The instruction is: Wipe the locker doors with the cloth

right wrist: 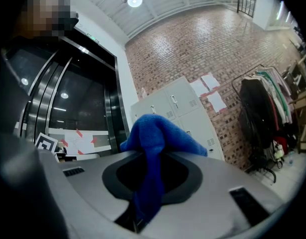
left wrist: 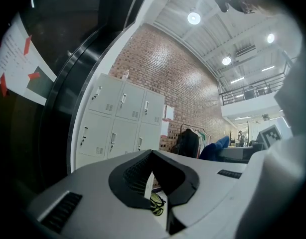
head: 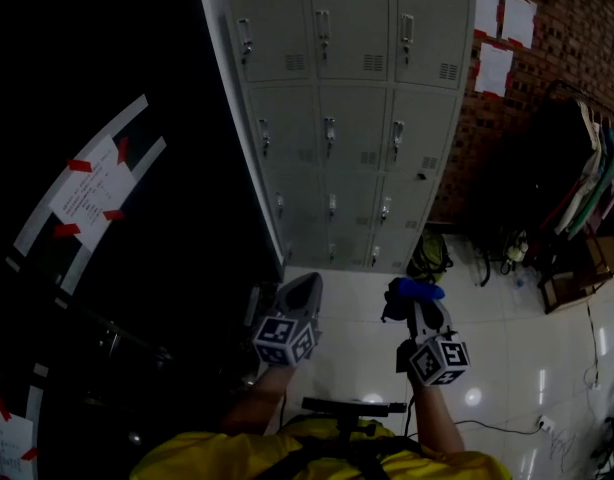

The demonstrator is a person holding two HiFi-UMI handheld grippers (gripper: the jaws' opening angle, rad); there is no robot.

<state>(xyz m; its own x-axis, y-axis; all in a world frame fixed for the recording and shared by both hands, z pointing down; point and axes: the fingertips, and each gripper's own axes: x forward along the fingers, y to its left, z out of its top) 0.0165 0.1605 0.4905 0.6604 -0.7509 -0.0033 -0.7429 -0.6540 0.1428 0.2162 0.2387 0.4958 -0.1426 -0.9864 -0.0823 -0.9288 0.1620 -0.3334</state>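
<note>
Nearest you: your right claw (right wrist: 149, 183) is clamped on the blue cloth (right wrist: 160, 136). A bunch stands proud of the tips and a tail hangs down between the pads, so a soft face would lead when pressed to metal. Your left claw (left wrist: 155, 185) has its jaws drawn together to a thin slit with nothing between them. I judge it spare, carried beside the right. You hold both low over the white floor (head: 357, 343).

Farther off: the grey lockers (head: 352, 118) stand three columns wide, and every door in view is closed. The cloth is well apart from the doors, with no contact.

Judgement: this fits either an approach to wipe or a stand-back after wiping. Door cleanliness cannot be read in this light.
</note>
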